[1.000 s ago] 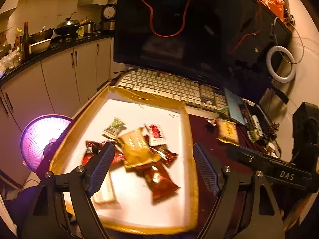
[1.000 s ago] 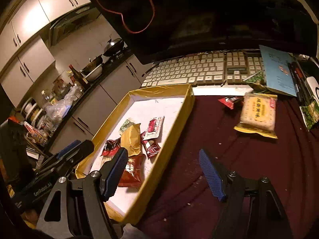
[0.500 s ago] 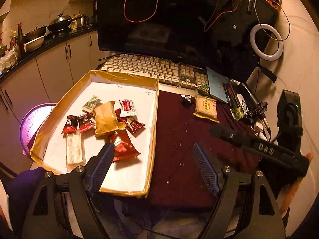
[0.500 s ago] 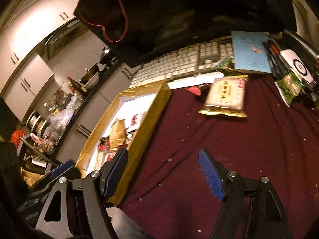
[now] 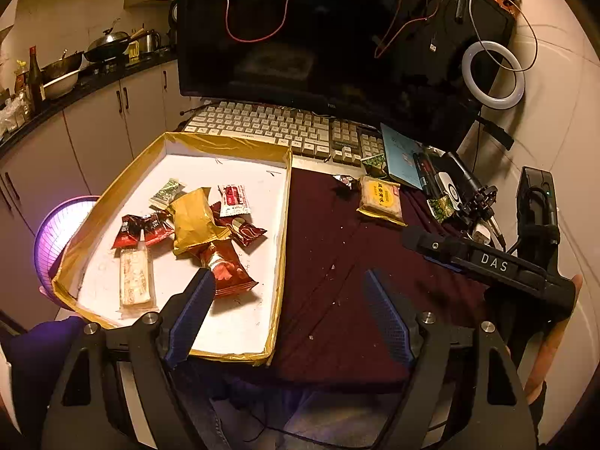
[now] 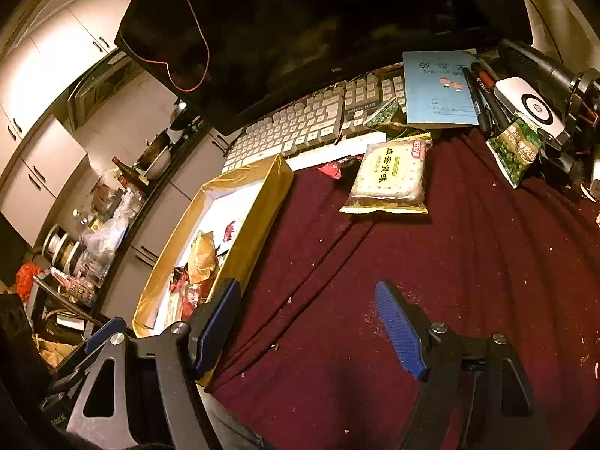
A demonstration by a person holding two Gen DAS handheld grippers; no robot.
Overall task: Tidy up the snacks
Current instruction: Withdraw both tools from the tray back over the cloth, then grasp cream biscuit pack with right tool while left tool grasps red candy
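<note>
A shallow gold-rimmed box (image 5: 285,202) (image 6: 258,206) with a white floor holds several wrapped snacks, among them a tan packet (image 5: 195,221) and a red packet (image 5: 225,270). On the dark red cloth lies a yellow cracker pack (image 5: 380,200) (image 6: 392,176), with a small red wrapper (image 6: 332,168) and green pea packets (image 6: 517,150) (image 5: 375,163) nearby. My left gripper (image 5: 288,311) hangs open over the box's near right corner, nothing between its fingers. My right gripper (image 6: 307,322) stands open above bare cloth, short of the cracker pack; its body (image 5: 487,262) shows in the left wrist view.
A keyboard (image 5: 277,127) and a dark monitor (image 5: 318,37) stand behind the box. A blue booklet (image 6: 438,86), pens and small devices (image 6: 528,105) crowd the far right. A ring light (image 5: 493,75) hangs on the wall. Kitchen cabinets (image 5: 93,131) and a purple fan (image 5: 56,232) lie to the left.
Both grippers have swung right and drawn back from the box. The left view shifted from over the snacks to the box's right edge; the right view now centres on the cloth. Both stayed open.
</note>
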